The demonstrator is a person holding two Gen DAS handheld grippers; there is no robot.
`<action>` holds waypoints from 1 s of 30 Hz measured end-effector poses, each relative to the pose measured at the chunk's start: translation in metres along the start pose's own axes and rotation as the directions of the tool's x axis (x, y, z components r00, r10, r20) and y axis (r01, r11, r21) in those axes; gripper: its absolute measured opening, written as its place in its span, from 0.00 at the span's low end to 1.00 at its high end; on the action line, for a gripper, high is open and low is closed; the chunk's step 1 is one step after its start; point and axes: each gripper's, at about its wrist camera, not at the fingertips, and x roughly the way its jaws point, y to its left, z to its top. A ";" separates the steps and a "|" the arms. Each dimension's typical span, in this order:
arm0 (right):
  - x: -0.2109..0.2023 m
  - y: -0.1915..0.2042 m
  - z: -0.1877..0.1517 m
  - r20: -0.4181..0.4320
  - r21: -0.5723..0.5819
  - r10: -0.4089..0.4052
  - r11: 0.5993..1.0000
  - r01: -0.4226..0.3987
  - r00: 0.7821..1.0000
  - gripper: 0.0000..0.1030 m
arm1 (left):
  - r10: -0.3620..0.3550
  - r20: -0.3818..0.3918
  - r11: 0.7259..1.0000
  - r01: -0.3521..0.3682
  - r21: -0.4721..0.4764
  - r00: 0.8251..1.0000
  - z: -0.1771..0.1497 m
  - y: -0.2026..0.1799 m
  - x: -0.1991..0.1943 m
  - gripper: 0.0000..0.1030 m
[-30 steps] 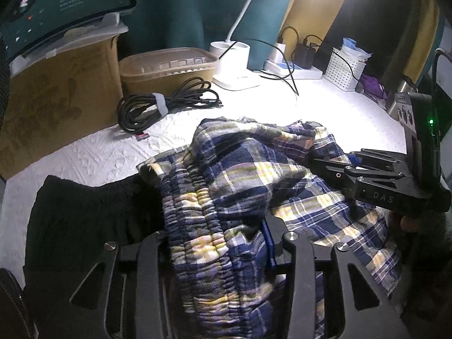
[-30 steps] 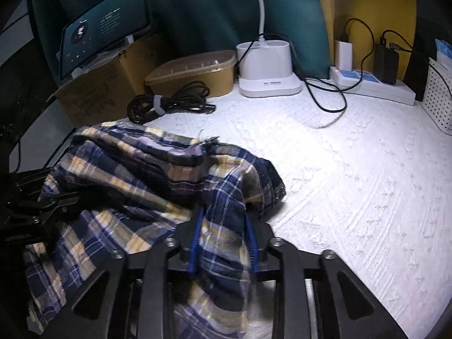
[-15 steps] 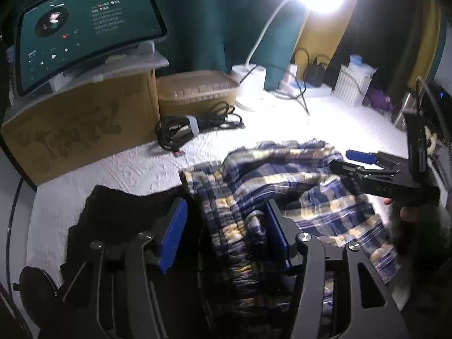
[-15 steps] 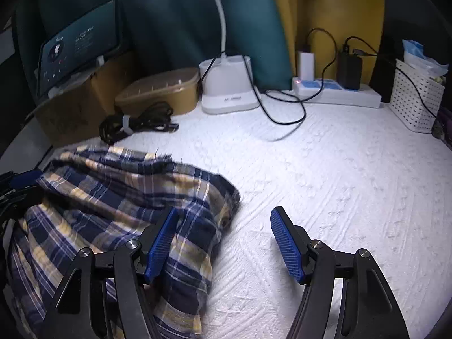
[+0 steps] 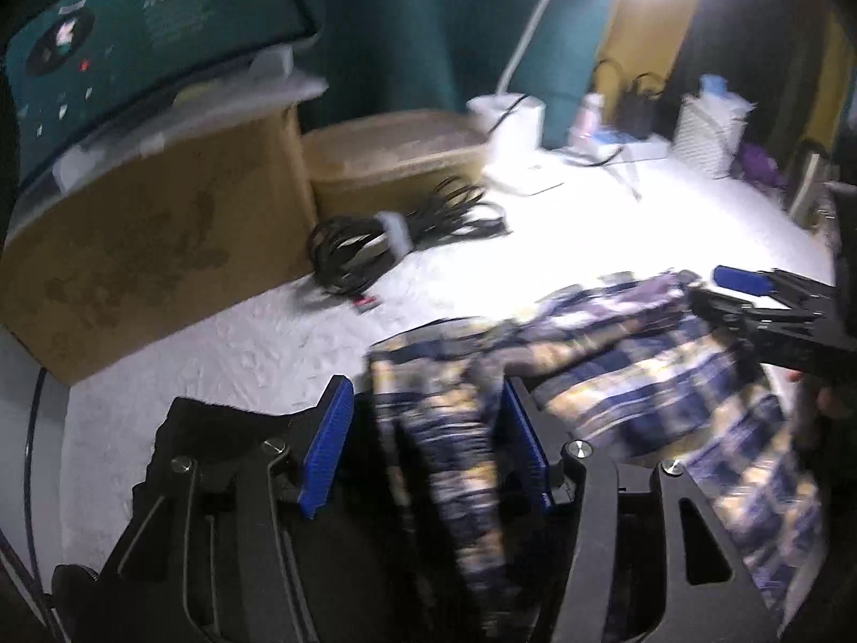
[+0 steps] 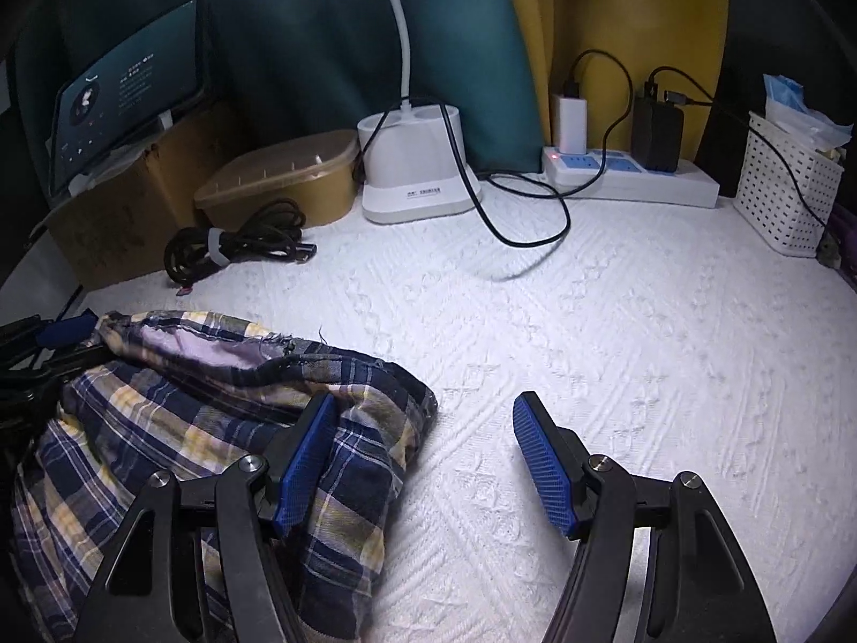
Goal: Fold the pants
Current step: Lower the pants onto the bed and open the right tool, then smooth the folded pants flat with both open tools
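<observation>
presently: one pair of plaid pants [image 6: 214, 428], navy and yellow, lying bunched on the white textured worktop [image 6: 616, 375] at its near left side. changed in the last second: both grippers, a second ago clamped on the cloth, have let go. left gripper [image 5: 423, 450] has its jaws opening, the waistband fold lying slack between them, unpressed. right gripper [image 6: 423, 461] stands with jaws apart, its left pad resting over the pants' edge, bare worktop between the pads. reading: one fold set down and released; the heap looks rumpled, so further folding or smoothing seems due. one dark garment [image 5: 225, 428] just beside the pants, under the left gripper. further out: one bundled black cable [image 6: 235, 246], one tan lidded tub [image 6: 284, 182], one cardboard box [image 5: 150, 246] bearing one lit screen [image 5: 134, 37], one white lamp base [image 6: 412, 171], one power strip [image 6: 632, 182] with two chargers, one white basket [image 6: 782, 187].
</observation>
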 end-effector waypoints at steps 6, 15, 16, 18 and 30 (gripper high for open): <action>0.001 -0.002 -0.001 -0.005 0.011 -0.022 1.000 0.022 1.000 0.70 | 0.015 -0.002 1.000 -0.015 0.005 1.000 -0.002 0.006 0.006 0.61; -0.025 0.004 -0.011 0.016 0.013 -0.034 0.999 0.034 0.999 0.72 | -0.038 0.086 0.997 0.043 -0.058 0.996 -0.010 0.004 -0.038 0.61; -0.027 0.005 -0.012 0.017 0.009 -0.033 0.999 0.033 0.999 0.72 | -0.050 0.094 0.997 0.055 -0.056 0.994 -0.012 0.002 -0.043 0.61; -0.032 0.011 -0.017 0.016 -0.006 -0.024 1.000 0.025 1.000 0.72 | -0.066 0.101 0.996 0.071 -0.047 0.993 -0.017 -0.003 -0.050 0.61; -0.039 0.024 -0.054 -0.033 -0.045 -0.041 0.998 0.039 0.999 0.72 | -0.029 0.024 0.999 0.030 -0.044 0.999 -0.055 -0.006 -0.039 0.63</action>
